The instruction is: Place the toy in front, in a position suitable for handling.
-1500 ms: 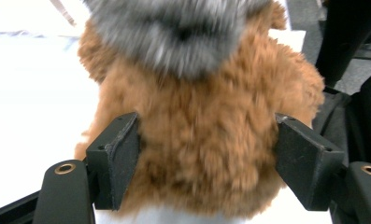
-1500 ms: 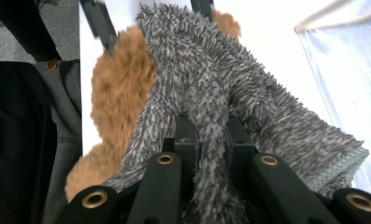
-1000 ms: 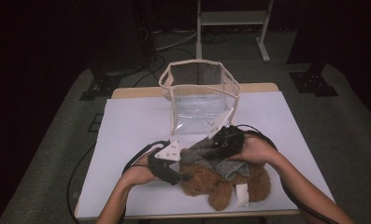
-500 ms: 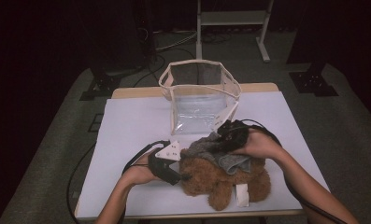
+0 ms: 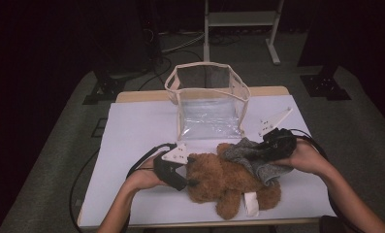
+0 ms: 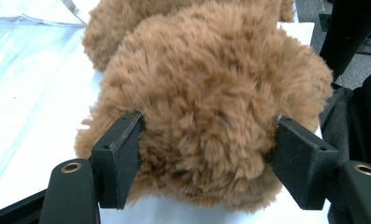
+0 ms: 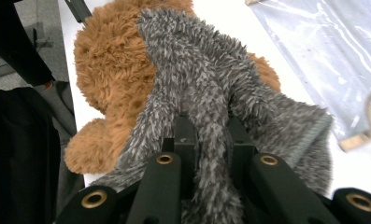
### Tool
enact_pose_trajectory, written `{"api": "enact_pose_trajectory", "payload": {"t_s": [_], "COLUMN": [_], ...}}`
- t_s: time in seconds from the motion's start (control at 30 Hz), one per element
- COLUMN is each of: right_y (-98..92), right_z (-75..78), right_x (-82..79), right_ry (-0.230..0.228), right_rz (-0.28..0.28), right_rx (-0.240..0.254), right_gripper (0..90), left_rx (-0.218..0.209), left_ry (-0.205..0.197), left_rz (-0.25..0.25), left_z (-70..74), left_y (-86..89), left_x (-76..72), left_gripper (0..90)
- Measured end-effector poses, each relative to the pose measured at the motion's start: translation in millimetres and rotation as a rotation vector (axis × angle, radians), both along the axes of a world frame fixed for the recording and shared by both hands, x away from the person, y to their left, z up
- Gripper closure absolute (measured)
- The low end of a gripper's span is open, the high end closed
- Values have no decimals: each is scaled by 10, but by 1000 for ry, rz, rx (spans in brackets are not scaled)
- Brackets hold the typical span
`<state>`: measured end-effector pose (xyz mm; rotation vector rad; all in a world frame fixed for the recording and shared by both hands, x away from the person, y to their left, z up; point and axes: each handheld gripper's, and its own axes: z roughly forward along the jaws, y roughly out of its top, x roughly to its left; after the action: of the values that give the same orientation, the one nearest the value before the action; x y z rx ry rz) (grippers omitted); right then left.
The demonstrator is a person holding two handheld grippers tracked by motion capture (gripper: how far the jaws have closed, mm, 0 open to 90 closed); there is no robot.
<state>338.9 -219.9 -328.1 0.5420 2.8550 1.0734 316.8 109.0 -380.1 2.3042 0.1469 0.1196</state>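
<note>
While right gripper [image 5: 268, 147] pinches grey garment [image 5: 252, 160], left gripper's [image 6: 206, 156] easing jaws prob. lose teddy [image 5: 224, 179], dragging it right.

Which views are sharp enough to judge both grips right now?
High view: dim room, lit table, teddy bear soft but readable. Left gripper view: sharp; left gripper jaws press the bear's fur. Right gripper view: sharp up close; right gripper pinches the grey cloth; clear bag shows glare.
</note>
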Motion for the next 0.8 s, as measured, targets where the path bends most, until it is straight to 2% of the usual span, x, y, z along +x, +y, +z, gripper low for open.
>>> {"api": "enact_pose_trajectory", "payload": {"t_s": [0.1, 0.13, 0.27, 0.33, 0.4, 0.5, 0.63, 0.7, 0.8], "right_y": [59, 88, 222, 251, 222, 118, -10, -63, -59], "right_z": [-43, -57, -119, -128, -117, -26, 93, 125, 74], "right_x": [-26, -39, -98, -126, -123, -111, -84, -70, -56], "right_ry": [2, 6, 6, 1, -7, -27, -56, -54, -43], "right_rz": [13, 22, 66, 70, 70, 50, 16, -4, -2], "right_rx": [10, 17, 20, 30, 45, 78, 83, 88, 63], "right_gripper": [787, 787, 787, 786, 786, 785, 785, 785, 785], "left_rx": [-28, -26, 10, 27, 23, 38, 44, 41, 36], "left_ry": [-7, -18, -20, -18, -7, -12, -10, -12, -14], "left_rz": [-9, -19, -40, -44, -36, -40, -45, -45, -44], "left_z": [93, 123, 104, 64, 49, 40, 42, 40, 48], "left_y": [-41, -77, -202, -225, -217, -225, -220, -213, -198], "left_x": [-24, -28, -38, -46, -50, -64, -64, -62, -53], "left_gripper": [293, 294, 293, 296, 311, 320, 321, 321, 320]}}
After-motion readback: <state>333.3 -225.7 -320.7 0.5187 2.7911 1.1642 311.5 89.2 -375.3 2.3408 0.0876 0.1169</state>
